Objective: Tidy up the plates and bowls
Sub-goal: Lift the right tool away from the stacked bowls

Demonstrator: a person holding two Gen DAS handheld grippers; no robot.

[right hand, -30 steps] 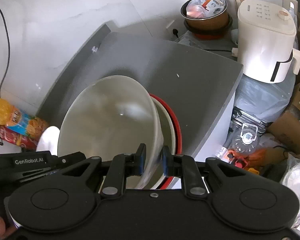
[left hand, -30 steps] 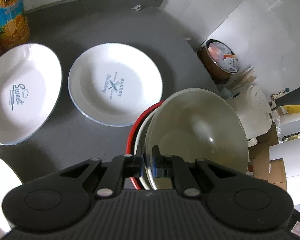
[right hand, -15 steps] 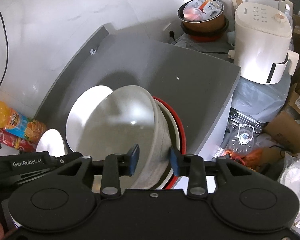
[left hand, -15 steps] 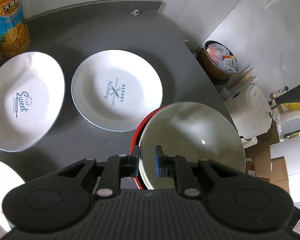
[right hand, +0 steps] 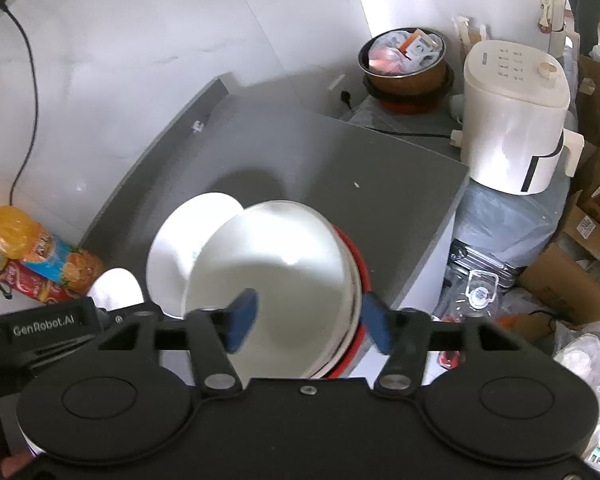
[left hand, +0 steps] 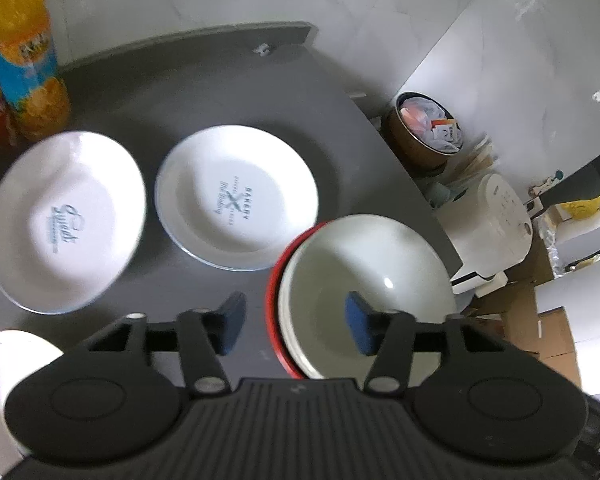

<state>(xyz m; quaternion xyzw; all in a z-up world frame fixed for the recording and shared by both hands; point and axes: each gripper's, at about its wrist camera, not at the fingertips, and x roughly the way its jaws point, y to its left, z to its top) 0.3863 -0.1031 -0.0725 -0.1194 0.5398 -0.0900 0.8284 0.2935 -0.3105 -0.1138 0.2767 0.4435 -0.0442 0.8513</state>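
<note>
both grippers hang wide open and hold nothing: the left gripper (left hand: pixel 294 326) straddles the near rim of the cream bowl (left hand: pixel 364 280), the right gripper (right hand: pixel 306 322) straddles its other side. the bowl sits nested in the red-rimmed bowl (left hand: pixel 272 300), close to the corner edge of the grey table (right hand: pixel 380 168). a careless nudge from an open finger could tip the stack off that edge. the bakery plate (left hand: pixel 236 196) lies just beside it, and the sweet plate (left hand: pixel 66 220) further left, unstacked; a sweeping arm could knock them
</note>
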